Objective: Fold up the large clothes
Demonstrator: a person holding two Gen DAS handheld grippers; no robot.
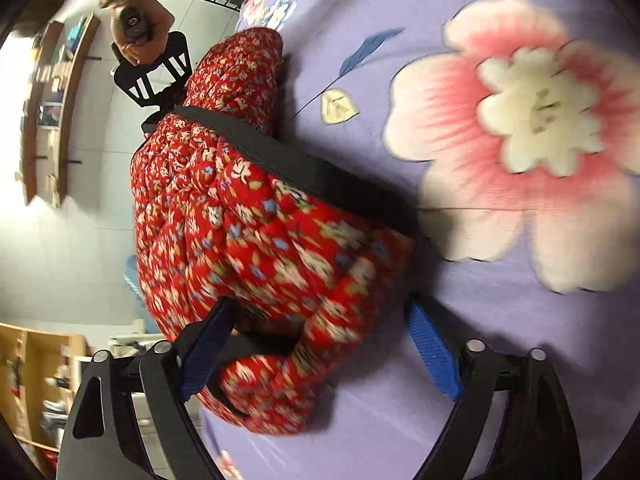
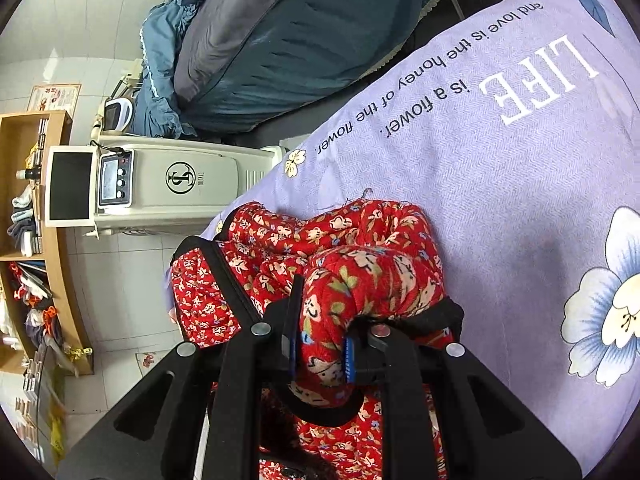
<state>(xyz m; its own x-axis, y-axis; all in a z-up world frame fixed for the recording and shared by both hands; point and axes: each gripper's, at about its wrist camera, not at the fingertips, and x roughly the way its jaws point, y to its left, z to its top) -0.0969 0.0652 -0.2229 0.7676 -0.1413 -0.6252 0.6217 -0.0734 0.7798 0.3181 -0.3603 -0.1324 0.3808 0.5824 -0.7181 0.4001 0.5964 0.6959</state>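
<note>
A red quilted garment [image 1: 256, 240] with a small floral print and black trim lies bunched on a lilac bedsheet [image 1: 400, 80], near the edge of the bed, with tiled floor beyond it. In the left wrist view the left gripper [image 1: 320, 344] stands wide open, its blue-padded fingers [image 1: 432, 352] spread apart; one pad sits against the near fold of the garment while the other rests over bare sheet, and nothing is pinched between them. That view also takes in the person's right hand [image 1: 140, 36] at the far end of the garment, wrapped around the handle of the other tool, and a large pink flower [image 1: 516, 136] printed on the sheet, blurred by motion. The right wrist view shows what the left cannot: the right gripper [image 2: 320, 354] is clamped on a thick rolled fold of the same garment [image 2: 360, 280], its blue pads [image 2: 350, 360] pressing in from both sides and a black trim band looping just below them. Past the garment the sheet [image 2: 500, 180] carries printed words, "LIFE is a flower", and a blue-and-white flower [image 2: 612, 312]. Only this view shows a white floor-standing appliance [image 2: 180, 184] with a small display beside the bed, a heap of dark teal bedding [image 2: 280, 48] further off, and a wooden shelf unit [image 2: 32, 208] crowded with small items.
</note>
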